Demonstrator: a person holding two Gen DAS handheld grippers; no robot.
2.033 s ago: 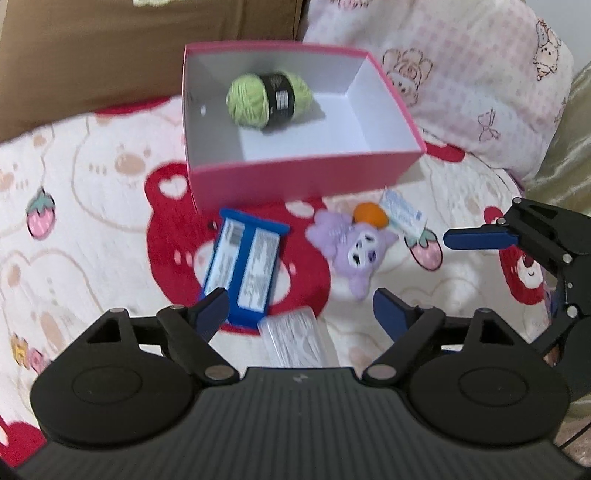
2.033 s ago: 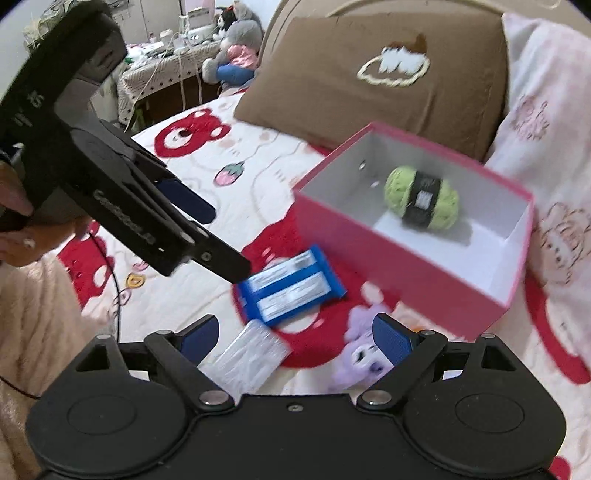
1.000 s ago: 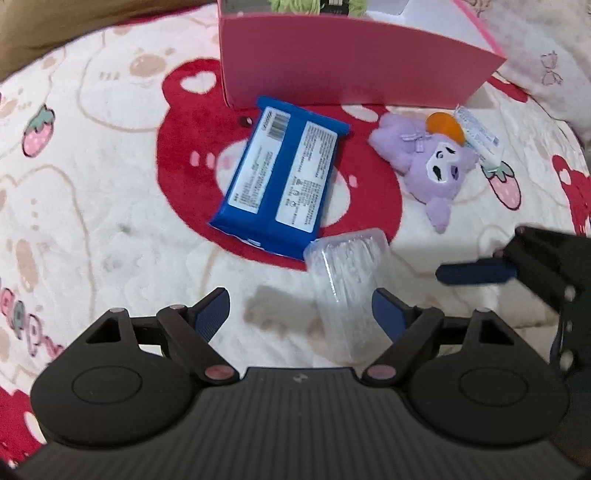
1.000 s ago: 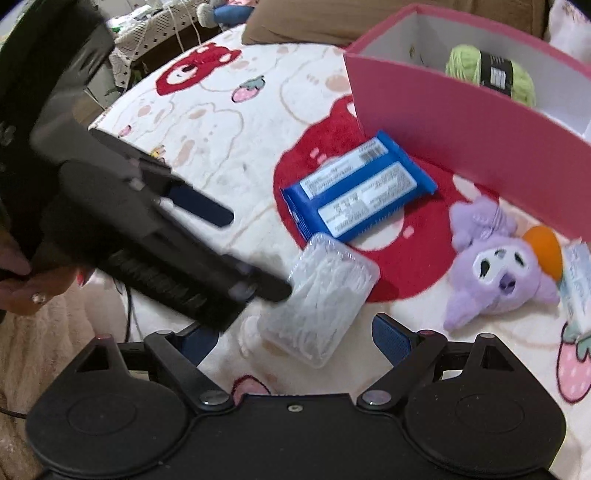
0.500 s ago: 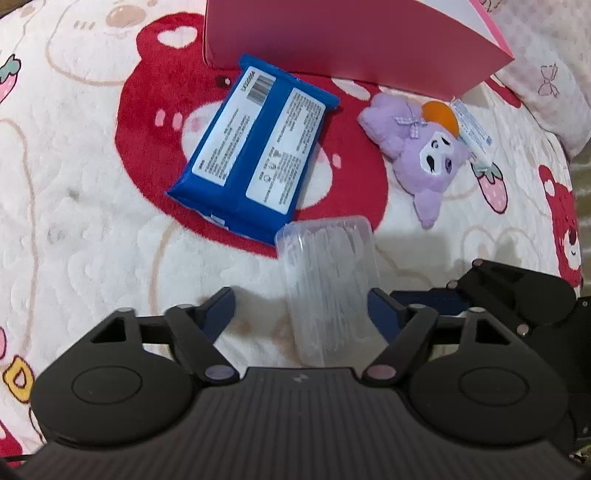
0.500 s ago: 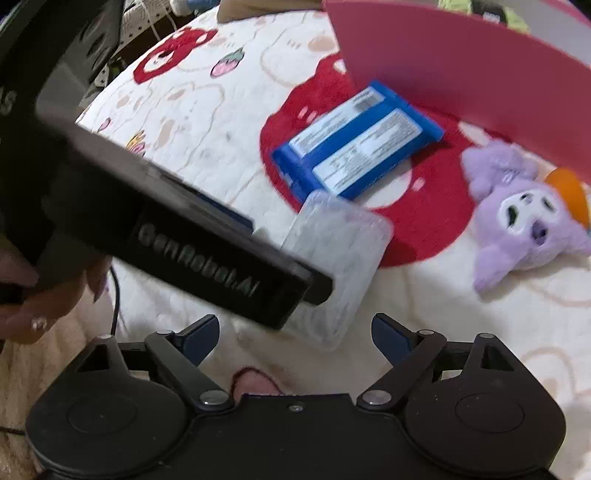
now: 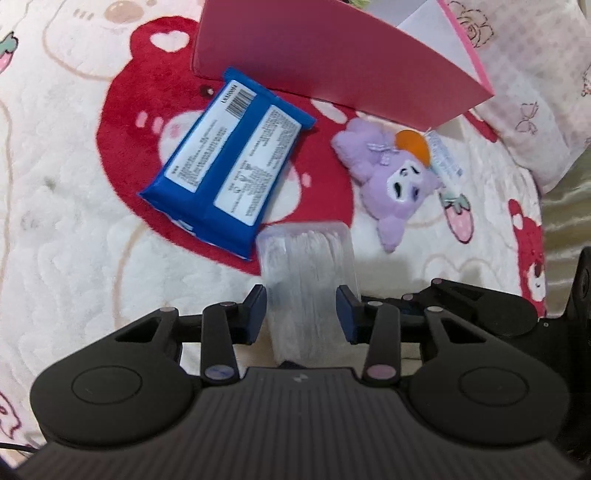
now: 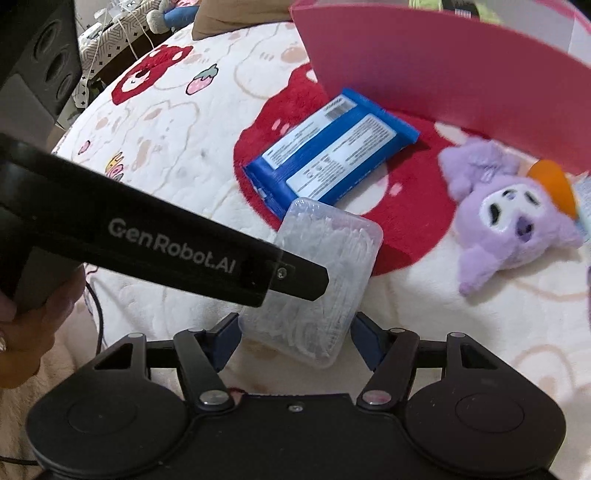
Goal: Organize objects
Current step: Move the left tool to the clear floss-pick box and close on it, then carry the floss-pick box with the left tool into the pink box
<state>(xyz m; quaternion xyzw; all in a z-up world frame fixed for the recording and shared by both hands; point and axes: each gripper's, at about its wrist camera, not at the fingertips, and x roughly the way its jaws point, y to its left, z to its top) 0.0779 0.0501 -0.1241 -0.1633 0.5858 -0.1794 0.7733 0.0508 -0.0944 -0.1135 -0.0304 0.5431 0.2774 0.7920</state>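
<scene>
Blanket (image 7: 74, 240) first, cream fleece printed with red bears and strawberries, spread under everything. Then pink box (image 7: 332, 55), upright at the far side, white inside, a scrap of green yarn (image 8: 461, 9) just peeking over its rim in the right wrist view. Checked pillow (image 7: 535, 92) off to the box's right. Blue wipes pack (image 7: 229, 166) next, flat on the red bear print, label side up, one corner nearly at the box wall. Purple plush (image 7: 395, 177) lying face up to the right of the pack, orange patch on its head, a small tagged tube (image 7: 443, 155) just beside it. Clear plastic case (image 7: 310, 288), packed with white picks, touching the near corner of the pack. Left gripper (image 7: 301, 314) closing on that case, blue fingers (image 7: 256, 310) at both long sides, pads apparently pressing the walls. Right gripper (image 8: 295, 339) closing around the same case from the near end, left pad at the case's edge, right pad apart from it, not yet clamped. Hand (image 8: 22, 332) at the left edge of the right wrist view, wrapped round the left gripper's handle.
</scene>
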